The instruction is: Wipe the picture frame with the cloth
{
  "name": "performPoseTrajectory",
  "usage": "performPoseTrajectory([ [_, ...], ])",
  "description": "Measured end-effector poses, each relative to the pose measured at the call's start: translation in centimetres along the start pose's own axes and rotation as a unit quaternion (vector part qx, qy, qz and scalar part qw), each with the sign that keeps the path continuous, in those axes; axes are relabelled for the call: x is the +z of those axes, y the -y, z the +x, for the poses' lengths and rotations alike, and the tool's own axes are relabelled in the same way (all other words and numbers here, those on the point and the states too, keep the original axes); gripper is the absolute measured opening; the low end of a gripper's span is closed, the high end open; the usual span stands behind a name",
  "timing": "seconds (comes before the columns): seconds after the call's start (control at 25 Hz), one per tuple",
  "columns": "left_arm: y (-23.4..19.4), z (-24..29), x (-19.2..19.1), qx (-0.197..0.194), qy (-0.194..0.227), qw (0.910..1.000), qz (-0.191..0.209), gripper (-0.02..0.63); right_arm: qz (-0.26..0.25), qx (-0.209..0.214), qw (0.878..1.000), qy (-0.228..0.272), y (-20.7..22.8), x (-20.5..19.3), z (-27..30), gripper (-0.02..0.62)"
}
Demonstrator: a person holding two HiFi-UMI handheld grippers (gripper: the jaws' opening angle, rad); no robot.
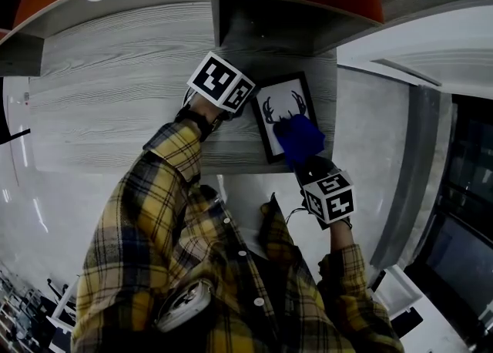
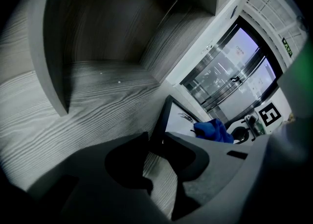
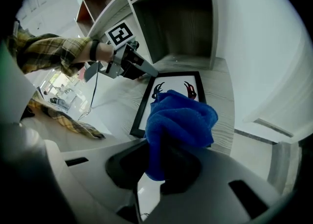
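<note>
A flat, black-rimmed picture frame [image 1: 271, 129] with an antler print rests on the grey wood-grain shelf [image 1: 115, 97], right of centre in the head view. Its thin left edge is pinched by the left gripper [image 2: 157, 140]. A soft, bunched blue cloth [image 3: 178, 118] is clamped in the right gripper [image 3: 164, 162] over the frame's lower right.

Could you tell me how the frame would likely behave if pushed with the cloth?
The frame looks flat and rigid, lying on the shelf, so tipping seems unlikely. It might slide, though the left gripper pinching its corner should steady it.
</note>
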State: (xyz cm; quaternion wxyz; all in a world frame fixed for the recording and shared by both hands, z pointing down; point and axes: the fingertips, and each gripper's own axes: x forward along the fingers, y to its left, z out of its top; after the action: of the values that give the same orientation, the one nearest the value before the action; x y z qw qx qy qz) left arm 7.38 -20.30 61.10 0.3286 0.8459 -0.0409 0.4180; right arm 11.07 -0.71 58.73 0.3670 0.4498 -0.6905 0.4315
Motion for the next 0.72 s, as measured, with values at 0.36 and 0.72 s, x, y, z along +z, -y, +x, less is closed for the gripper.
performPoseTrajectory([
  [0.36, 0.0, 0.0, -0.1, -0.002, 0.006, 1.0000, 0.000, 0.098, -0.031, 0.011, 0.985, 0.172, -2.1, 14.7, -2.7, 0.052],
  [0.72, -0.1, -0.2, 0.2, -0.002, 0.018, 0.9998, -0.005, 0.098, -0.089, -0.071, 0.989, 0.099, -0.4, 15.8, 6.6, 0.052],
])
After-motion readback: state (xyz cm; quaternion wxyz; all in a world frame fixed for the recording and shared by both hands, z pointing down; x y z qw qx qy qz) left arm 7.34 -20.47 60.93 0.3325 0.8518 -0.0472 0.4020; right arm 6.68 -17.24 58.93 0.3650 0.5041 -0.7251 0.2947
